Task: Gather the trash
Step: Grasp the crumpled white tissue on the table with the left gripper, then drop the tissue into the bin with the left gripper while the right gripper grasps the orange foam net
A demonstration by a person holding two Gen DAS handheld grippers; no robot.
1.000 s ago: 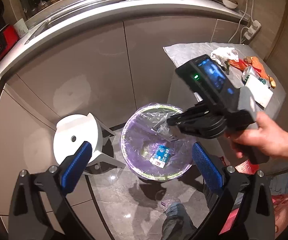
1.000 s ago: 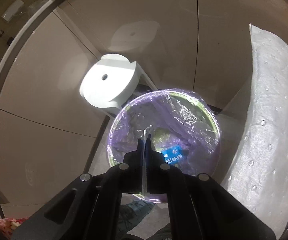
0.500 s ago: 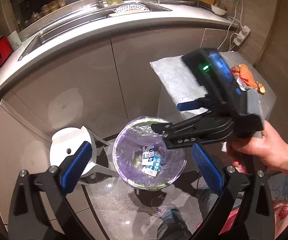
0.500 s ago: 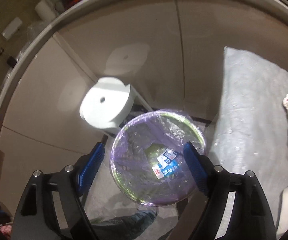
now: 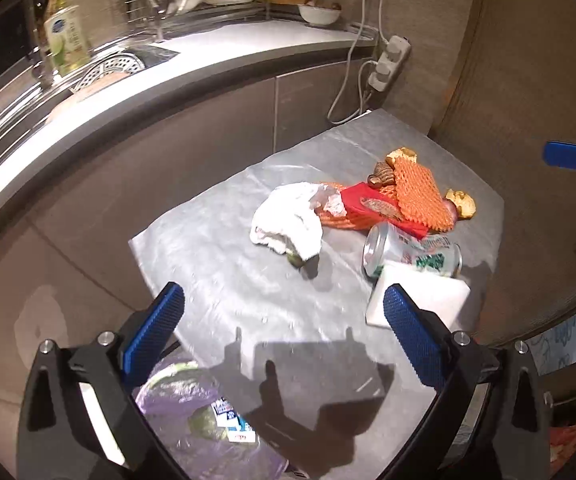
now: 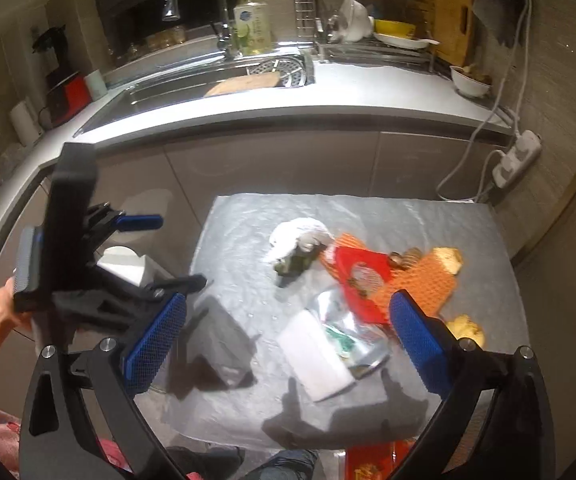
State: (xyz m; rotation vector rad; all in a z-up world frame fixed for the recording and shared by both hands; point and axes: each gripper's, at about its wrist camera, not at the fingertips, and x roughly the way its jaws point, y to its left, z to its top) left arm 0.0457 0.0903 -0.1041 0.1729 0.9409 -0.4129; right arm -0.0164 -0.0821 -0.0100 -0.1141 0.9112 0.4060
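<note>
Only green print on can point(image 5: 412, 252)

Left gripper point(image 5: 283, 332): jaws wide apart, nothing between them. Ahead of fingers, on the table point(image 5: 207, 256): crumpled white tissue point(image 5: 288, 222), orange foam net point(image 5: 418, 194), red packet point(image 5: 380, 210). Just beyond right finger point(image 5: 412, 332): can point(image 5: 412, 250) lying against white box point(image 5: 428, 300). Below left finger point(image 5: 153, 330): purple-lined bin point(image 5: 175, 400).

Both grippers were swung from above the bin point(image 5: 191, 436) to the table point(image 5: 215, 264); the right gripper point(image 6: 283, 340) was opened.
</note>
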